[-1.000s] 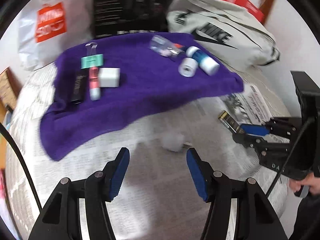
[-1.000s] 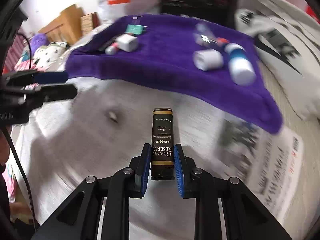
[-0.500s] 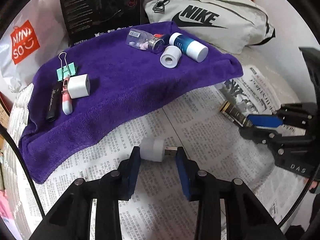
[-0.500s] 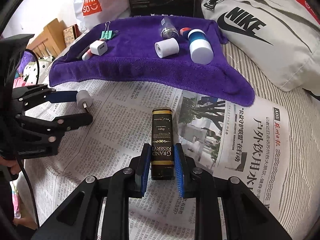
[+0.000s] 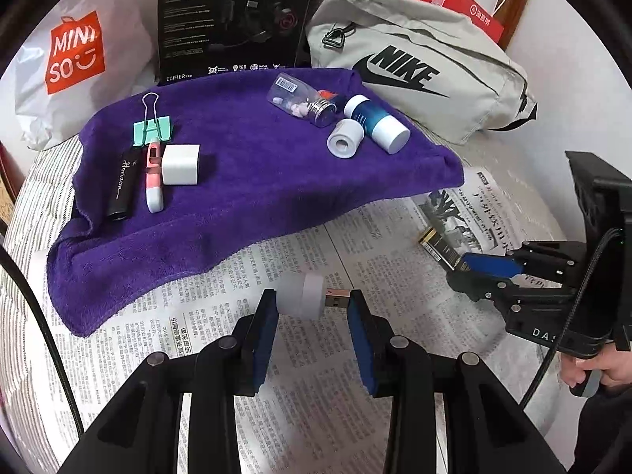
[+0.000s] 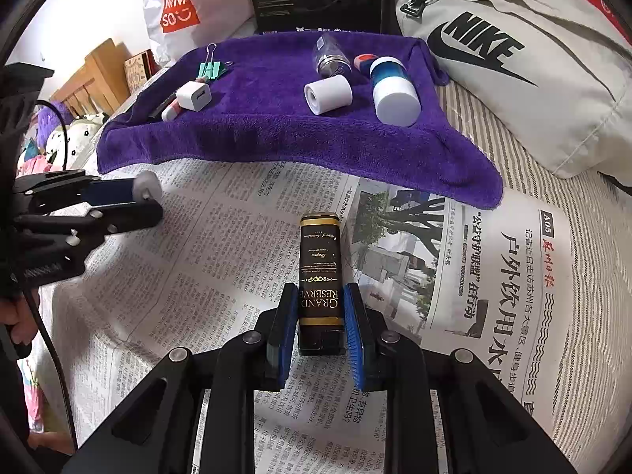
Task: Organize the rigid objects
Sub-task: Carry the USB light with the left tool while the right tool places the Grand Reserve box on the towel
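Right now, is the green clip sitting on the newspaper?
No, the green clip lies on the purple towel, beside the black tube, well away from the newspaper.

— We see a fluffy purple towel — plush cloth over matt printed newspaper.
— And we note the black box, glossy with gilt print, and the USB plug, bare metal.
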The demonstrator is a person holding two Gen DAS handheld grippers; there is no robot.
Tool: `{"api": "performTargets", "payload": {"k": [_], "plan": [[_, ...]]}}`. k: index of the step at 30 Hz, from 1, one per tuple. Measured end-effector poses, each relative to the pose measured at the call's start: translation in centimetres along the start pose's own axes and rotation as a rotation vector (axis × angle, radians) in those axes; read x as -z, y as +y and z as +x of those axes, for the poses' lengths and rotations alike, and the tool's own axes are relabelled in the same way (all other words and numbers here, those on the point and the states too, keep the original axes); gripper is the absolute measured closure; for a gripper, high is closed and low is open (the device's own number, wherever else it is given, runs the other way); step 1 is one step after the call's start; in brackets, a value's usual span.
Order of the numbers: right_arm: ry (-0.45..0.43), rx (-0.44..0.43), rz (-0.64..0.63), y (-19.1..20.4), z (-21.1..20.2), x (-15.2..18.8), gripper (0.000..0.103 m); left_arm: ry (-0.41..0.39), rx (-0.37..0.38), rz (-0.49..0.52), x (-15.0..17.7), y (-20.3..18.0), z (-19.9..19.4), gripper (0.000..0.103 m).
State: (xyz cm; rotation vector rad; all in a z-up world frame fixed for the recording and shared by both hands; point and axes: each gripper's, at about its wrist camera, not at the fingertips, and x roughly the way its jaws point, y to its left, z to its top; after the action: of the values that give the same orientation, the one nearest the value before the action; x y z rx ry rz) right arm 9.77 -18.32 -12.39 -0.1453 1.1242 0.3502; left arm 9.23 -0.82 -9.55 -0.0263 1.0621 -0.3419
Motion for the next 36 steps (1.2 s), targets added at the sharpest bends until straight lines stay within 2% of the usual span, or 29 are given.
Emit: {"api": "performTargets", "payload": {"k": [11,22,36], "plan": [[0.017,-0.055,0.046,-1.0,-0.5,0.1,0.079,-0.013,-0.003,-0.055,0.4,1.6,-1.1,0.069],[-0.009,-0.115,0.066,-1.9,-1.8,-0.5,0.079,-0.021,-0.006,-0.095,0.6,3.4,-1.9,0.069],[0.038,-0.078,0.015,-1.0,0.4,-0.9,0.079,0.015,-0.005,-0.083,0.8,3.4,-1.0,0.069]]}}
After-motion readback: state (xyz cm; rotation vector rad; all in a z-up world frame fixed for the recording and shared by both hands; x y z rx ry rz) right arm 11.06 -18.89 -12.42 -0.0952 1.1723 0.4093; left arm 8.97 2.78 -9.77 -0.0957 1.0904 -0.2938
